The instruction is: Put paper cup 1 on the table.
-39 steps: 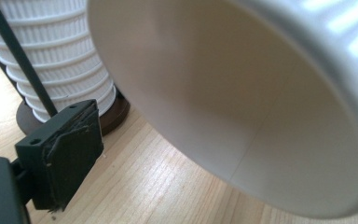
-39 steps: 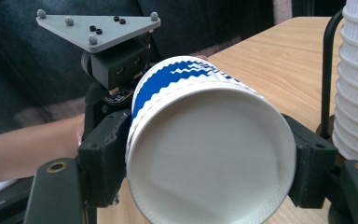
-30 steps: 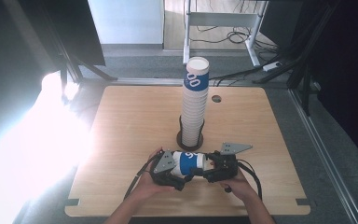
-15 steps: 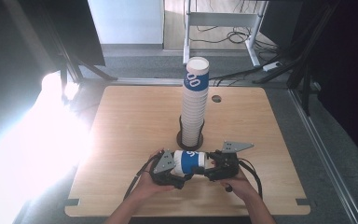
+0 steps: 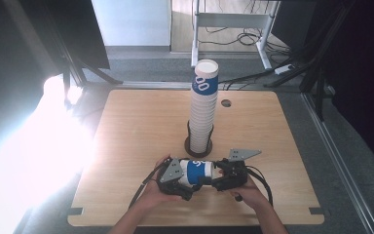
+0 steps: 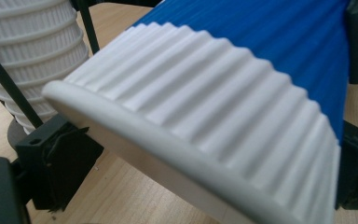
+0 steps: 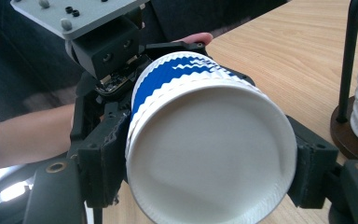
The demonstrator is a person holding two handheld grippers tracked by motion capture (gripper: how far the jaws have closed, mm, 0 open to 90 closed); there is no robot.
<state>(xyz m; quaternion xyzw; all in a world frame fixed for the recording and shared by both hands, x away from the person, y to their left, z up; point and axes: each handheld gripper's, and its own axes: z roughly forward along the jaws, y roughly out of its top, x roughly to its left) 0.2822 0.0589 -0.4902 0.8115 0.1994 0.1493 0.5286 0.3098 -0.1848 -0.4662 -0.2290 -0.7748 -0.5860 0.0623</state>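
A blue and white ribbed paper cup (image 5: 202, 170) lies on its side between both grippers above the table's front edge. My left gripper (image 5: 185, 179) has the cup's wide rim end (image 6: 223, 93) between its jaws. Those jaws have just been opening, and the cup still spans the gap from pad to pad. My right gripper (image 7: 209, 161) is shut on the cup's white base (image 7: 205, 154), a pad on each side. The left gripper (image 7: 121, 60) faces it from the far end. At the base, nested edges suggest more than one cup.
A tall stack of the same cups (image 5: 203, 112) stands in a black rod holder (image 5: 198, 146) at the table's middle, just beyond the grippers. The wooden table (image 5: 126, 146) has a cable hole (image 5: 225, 103) at the back. Bright glare covers the floor on the left.
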